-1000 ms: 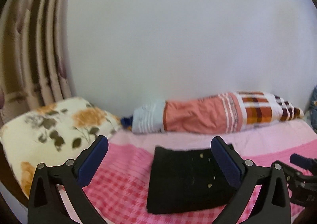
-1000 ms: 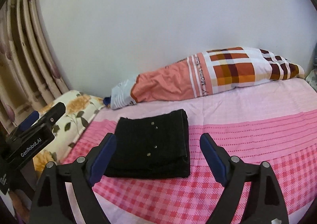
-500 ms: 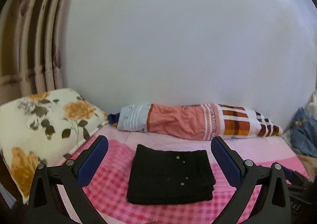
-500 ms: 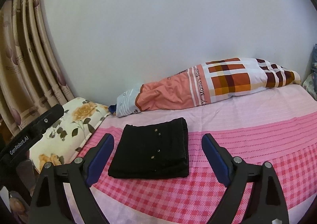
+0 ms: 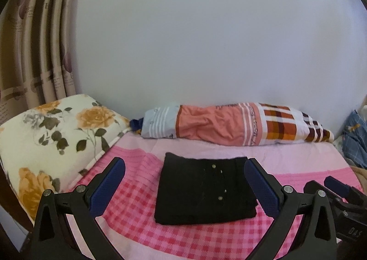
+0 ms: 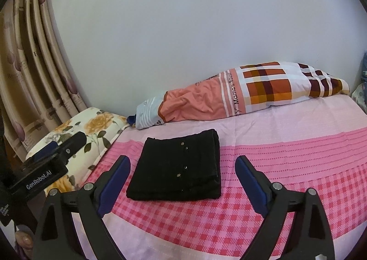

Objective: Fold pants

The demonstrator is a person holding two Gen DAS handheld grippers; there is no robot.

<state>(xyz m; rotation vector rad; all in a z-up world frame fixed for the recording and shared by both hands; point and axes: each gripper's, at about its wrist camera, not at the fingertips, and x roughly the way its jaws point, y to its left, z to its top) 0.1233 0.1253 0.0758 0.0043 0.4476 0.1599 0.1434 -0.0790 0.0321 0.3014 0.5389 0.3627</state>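
Both tongs, left [image 5: 184, 173] and right [image 6: 182, 171], gape wide, tilted slightly downward, gripping nothing.

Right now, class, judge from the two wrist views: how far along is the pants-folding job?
Done: the black pants lie as a compact folded rectangle on the pink bedsheet. In hand: nothing; the left hand-held gripper and right hand-held gripper are both open, with no cloth between the pads. Left: probably little or nothing, perhaps only neatening the layered edge nearest the right hand-held gripper.
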